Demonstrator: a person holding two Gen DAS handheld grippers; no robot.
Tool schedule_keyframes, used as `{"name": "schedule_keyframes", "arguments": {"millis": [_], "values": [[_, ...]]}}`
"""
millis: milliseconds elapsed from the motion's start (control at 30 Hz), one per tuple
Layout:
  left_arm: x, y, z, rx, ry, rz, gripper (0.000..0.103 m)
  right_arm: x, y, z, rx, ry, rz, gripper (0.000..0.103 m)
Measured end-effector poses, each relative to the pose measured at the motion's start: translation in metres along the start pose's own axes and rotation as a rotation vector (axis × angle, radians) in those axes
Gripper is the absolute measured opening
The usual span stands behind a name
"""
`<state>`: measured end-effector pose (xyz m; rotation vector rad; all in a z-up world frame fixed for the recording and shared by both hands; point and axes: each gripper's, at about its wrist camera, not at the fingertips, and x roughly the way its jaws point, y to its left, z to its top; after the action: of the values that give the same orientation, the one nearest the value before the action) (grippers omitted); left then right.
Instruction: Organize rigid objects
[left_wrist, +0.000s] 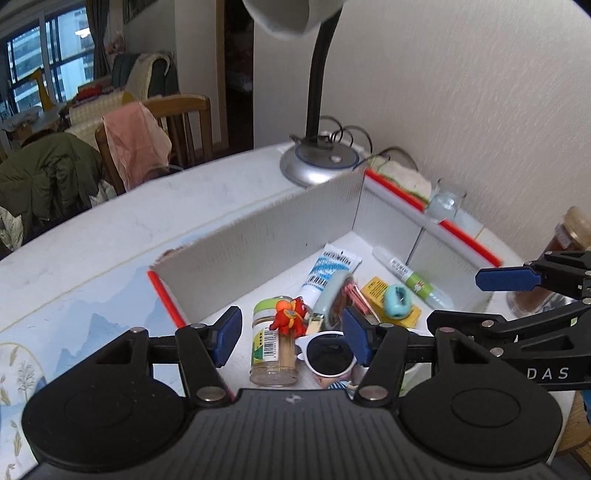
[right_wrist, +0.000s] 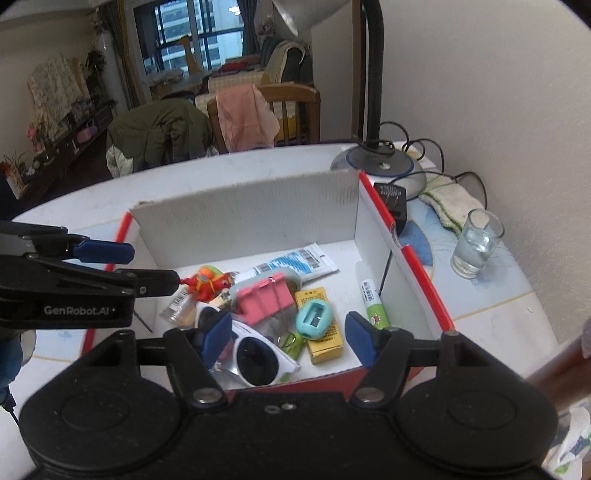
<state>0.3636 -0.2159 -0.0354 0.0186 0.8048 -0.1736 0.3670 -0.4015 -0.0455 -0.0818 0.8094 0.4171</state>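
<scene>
A red-rimmed cardboard box (left_wrist: 258, 236) (right_wrist: 251, 210) holds several small items. Among them are a toothpick jar (left_wrist: 271, 354), a red toy figure (left_wrist: 290, 314) (right_wrist: 205, 282), white sunglasses (left_wrist: 328, 354) (right_wrist: 258, 360), a toothpaste tube (left_wrist: 328, 269) (right_wrist: 291, 264), a green-and-white glue tube (right_wrist: 373, 302), a teal sharpener (right_wrist: 314, 319), a yellow packet (right_wrist: 325, 343) and a pink clip (right_wrist: 266, 299). My left gripper (left_wrist: 291, 338) (right_wrist: 153, 266) hangs open above the box's left side. My right gripper (right_wrist: 289, 336) (left_wrist: 454, 299) is open over the near right side. Neither holds anything.
A desk lamp's base (right_wrist: 380, 164) stands behind the box, with a black adapter (right_wrist: 391, 203) and cords. To the right lie a cloth (right_wrist: 450, 203) and a glass of water (right_wrist: 476, 243). A brown jar (left_wrist: 565, 236) stands near the wall. Chairs sit beyond the table.
</scene>
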Motion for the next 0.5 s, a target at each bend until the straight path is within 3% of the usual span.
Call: {"name": "schedule_keyframes", "arguments": {"millis": [167,233,400,500], "values": [[-0.03,0.001,-0.005,-0.003,-0.051,-0.018,0.061,-0.026,0.008,-0.003,0.019,-0.047,0.011,0.072],[-0.042,0.001,-0.008,-0.004,-0.074,-0.019,0.071,-0.036,0.012,-0.005,0.02,-0.065,0.016,0.074],[-0.068,0.0,-0.019,0.006,-0.101,-0.027,0.072,-0.059,0.021,-0.013,0.04,-0.106,0.021,0.081],[-0.08,0.001,-0.027,0.006,-0.109,-0.025,0.08,-0.069,0.026,-0.017,0.056,-0.129,0.018,0.085]]}}
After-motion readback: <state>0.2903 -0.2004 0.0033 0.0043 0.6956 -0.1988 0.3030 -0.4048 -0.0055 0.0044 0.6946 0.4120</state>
